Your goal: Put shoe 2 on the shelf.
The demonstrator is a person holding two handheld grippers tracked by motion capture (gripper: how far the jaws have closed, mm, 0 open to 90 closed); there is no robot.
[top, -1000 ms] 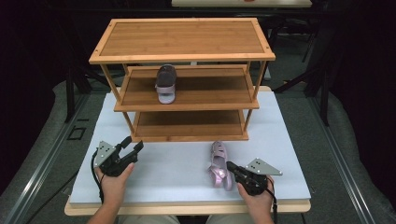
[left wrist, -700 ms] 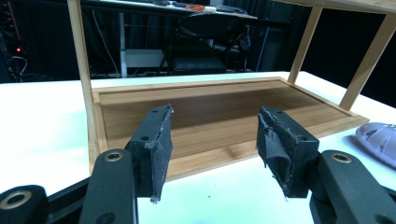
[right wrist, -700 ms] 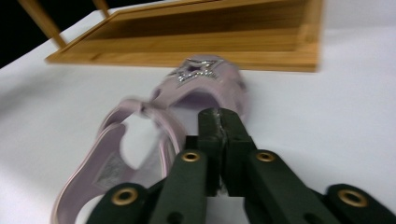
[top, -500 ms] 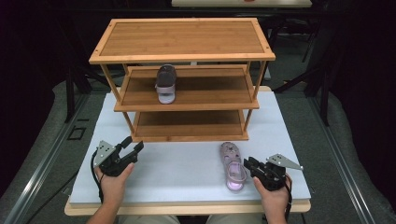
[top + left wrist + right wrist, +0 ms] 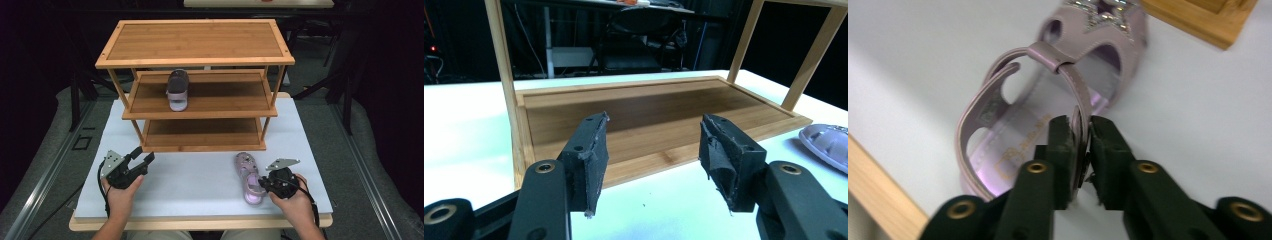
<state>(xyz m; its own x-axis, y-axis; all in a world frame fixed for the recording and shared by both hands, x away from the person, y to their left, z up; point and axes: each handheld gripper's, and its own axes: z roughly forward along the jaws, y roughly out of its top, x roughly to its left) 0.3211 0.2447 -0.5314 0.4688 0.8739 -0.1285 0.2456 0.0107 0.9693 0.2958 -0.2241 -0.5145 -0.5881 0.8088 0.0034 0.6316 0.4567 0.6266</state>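
Observation:
A lilac sandal [image 5: 246, 173] lies on the white table [image 5: 195, 180] in front of the wooden shoe rack [image 5: 200, 107], toe toward the rack. My right gripper [image 5: 261, 184] is at its heel end. In the right gripper view the jaws have just been closing and pinch the sandal's [image 5: 1048, 100] back strap between the right gripper's [image 5: 1080, 127] pads. A matching sandal [image 5: 177, 89] stands on the rack's middle shelf. My left gripper [image 5: 143, 156] rests at the table's front left, open, with nothing between its fingers [image 5: 589, 150].
The rack's bottom shelf [image 5: 649, 115] lies bare ahead of the left gripper, with the lilac sandal's [image 5: 829, 145] edge at the far right. The rack's top [image 5: 195, 40] is bare. The table's wooden front edge [image 5: 878, 195] runs close behind the right gripper.
The right hand and the lilac sandal have shifted right along the table's front. The right jaws let go and closed again on the strap. The left gripper has stayed put.

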